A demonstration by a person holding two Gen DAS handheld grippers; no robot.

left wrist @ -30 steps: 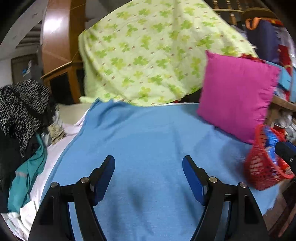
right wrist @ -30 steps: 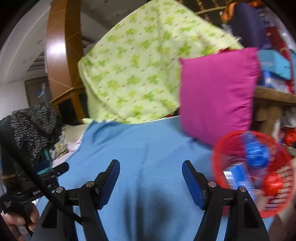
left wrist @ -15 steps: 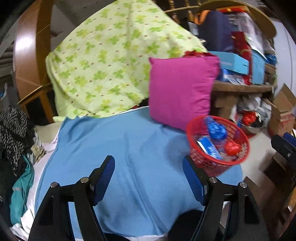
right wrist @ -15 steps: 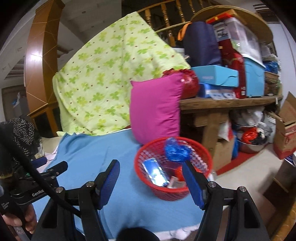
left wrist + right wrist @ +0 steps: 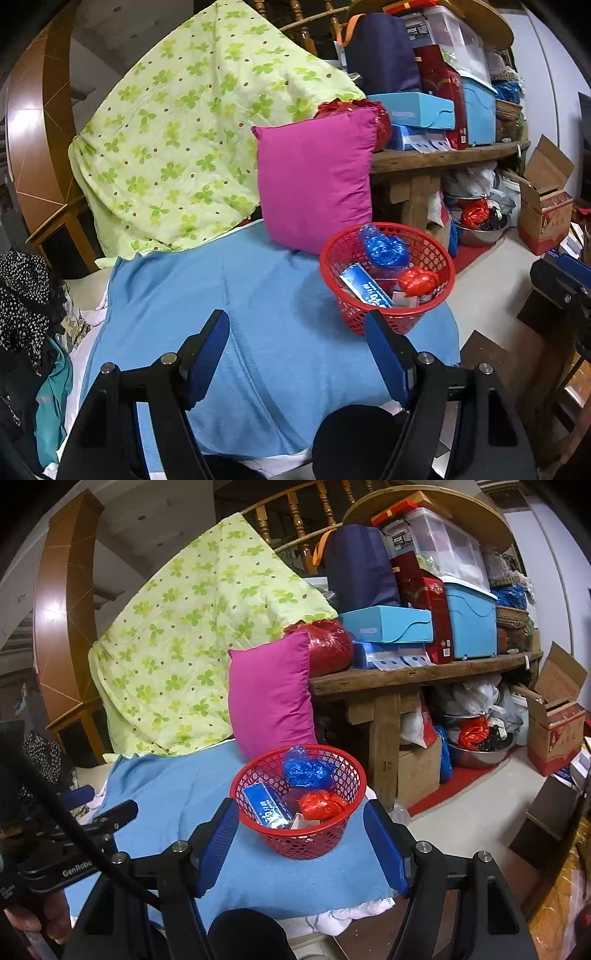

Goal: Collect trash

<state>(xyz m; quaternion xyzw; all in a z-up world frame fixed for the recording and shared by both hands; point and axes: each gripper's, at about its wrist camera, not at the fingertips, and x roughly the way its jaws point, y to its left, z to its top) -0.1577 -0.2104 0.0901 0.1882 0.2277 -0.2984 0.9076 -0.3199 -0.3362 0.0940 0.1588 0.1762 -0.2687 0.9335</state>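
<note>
Your right gripper stands with its blue pads apart and nothing clamped; the red basket sits just ahead of it, framed between the two fingers in that view but not touched; inside the basket lie a crumpled blue plastic bag at the far side, a crumpled red bag nearer and to the right, and a blue packet leaning on the left wall; your left gripper is likewise parted and empty, hovering over the blue blanket; from it the basket lies ahead and to the right, near the blanket's right edge; beyond the basket a magenta pillow stands upright, touching the green clover-print quilt draped behind it to the left; right of the pillow a wooden bench carries stacked boxes; at the far left of the right view your hand holds the left gripper's handle.
</note>
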